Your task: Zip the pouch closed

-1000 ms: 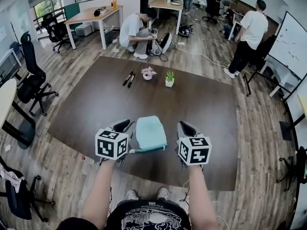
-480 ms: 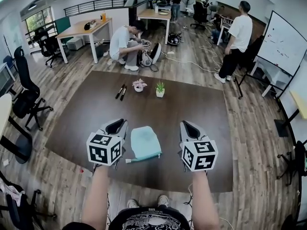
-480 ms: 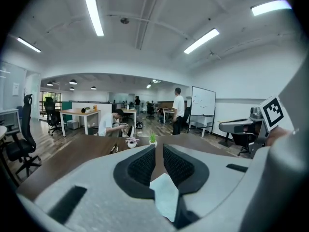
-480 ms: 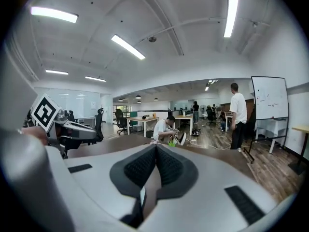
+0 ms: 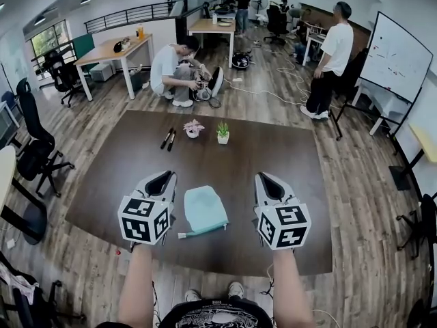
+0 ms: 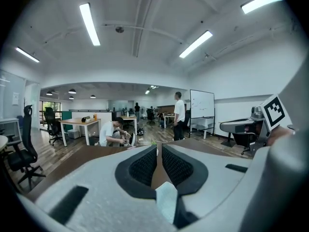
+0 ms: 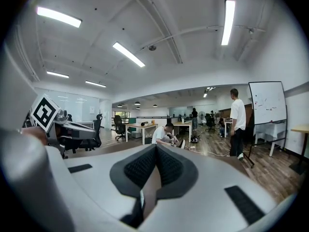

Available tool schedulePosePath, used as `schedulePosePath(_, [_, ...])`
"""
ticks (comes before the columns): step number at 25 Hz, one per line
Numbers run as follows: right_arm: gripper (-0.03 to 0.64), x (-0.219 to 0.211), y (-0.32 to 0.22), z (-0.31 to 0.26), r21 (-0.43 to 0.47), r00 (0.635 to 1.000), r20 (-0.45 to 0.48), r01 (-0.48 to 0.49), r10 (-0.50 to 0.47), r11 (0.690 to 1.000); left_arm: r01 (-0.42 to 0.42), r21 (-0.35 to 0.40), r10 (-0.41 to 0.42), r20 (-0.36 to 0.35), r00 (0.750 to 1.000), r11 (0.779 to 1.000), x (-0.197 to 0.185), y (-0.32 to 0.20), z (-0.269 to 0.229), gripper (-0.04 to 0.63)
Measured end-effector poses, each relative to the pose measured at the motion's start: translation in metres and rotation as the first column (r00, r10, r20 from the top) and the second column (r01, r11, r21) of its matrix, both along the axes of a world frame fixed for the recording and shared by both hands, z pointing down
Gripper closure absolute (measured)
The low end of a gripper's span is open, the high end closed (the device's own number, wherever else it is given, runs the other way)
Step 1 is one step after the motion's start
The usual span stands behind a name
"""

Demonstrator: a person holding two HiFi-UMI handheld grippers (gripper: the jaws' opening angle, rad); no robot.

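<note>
Change, height: left gripper (image 5: 164, 178) and right gripper (image 5: 263, 179) both higher over the table (image 5: 273, 156) than 1 second ago, their cubes larger in the head view.
Change, pouch (image 5: 205, 208): hemmed in closely on 2 sides 1 second ago; now alone and flat on the table, clear of both grippers.
Pouch place: on the table, close to its near edge, about midway along that edge.
Left gripper: over the table's near-left part; jaws just been closing, now all but together with only a slit left; nothing pressed between the pads (image 6: 144, 167).
Right gripper: over the table's near-right part; jaws clenched tip to tip, empty.
Pouch make: pale teal soft fabric, rounded rectangle, slightly domed; thin tab sticking out at the corner nearest the table's near-left edge; zip too small to read.
Gripper shells: pale grey, matte, smoothly curved.
Pads: black, finely dimpled, wedge-shaped, set in black surrounds.
Left cube (image 5: 143, 219) and right cube (image 5: 283, 225): white faces with black square patterns.
Table make: dark brown, smooth, rectangular.
Table's far side: 2 dark pens (image 5: 168, 139), 1 pink flower pot (image 5: 193, 128), 1 small green plant (image 5: 222, 132) in a white pot.
</note>
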State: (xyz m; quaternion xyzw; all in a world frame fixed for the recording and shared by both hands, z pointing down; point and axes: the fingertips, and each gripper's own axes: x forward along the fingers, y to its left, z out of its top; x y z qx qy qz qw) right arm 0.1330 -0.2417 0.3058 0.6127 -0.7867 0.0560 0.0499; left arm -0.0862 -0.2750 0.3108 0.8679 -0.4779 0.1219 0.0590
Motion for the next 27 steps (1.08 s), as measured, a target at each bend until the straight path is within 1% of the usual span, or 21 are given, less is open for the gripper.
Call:
schedulePosePath(3, [0.62,0.003,0.002,0.001,0.002,1.0,-0.002,-0.006,0.006,1.0,0.0,0.017,0.0,0.007,1.0,1.0,0.002,0.001,-0.001,0.569])
schedulePosePath(6, [0.62,0.005,0.004,0.0,0.013,1.0,-0.006,-0.011,0.011,1.0,0.017,0.03,-0.018,0.009,1.0,0.999,-0.002,0.001,-0.002,0.577])
schedulePosePath(10, [0.62,0.003,0.004,0.0,0.019,1.0,-0.019,-0.016,0.016,1.0,0.026,0.023,-0.026,-0.003,1.0,0.999,-0.006,0.0,0.0,0.578])
schedulePosePath(14, [0.62,0.003,0.004,-0.001,0.023,1.0,-0.018,-0.013,0.013,1.0,0.021,0.015,-0.021,0.004,1.0,1.0,-0.003,0.001,0.004,0.578])
schedulePosePath(27, [0.62,0.001,0.005,0.002,0.022,1.0,-0.022,-0.011,0.012,1.0,0.033,-0.002,-0.033,0.002,0.999,0.999,-0.01,0.002,0.011,0.578])
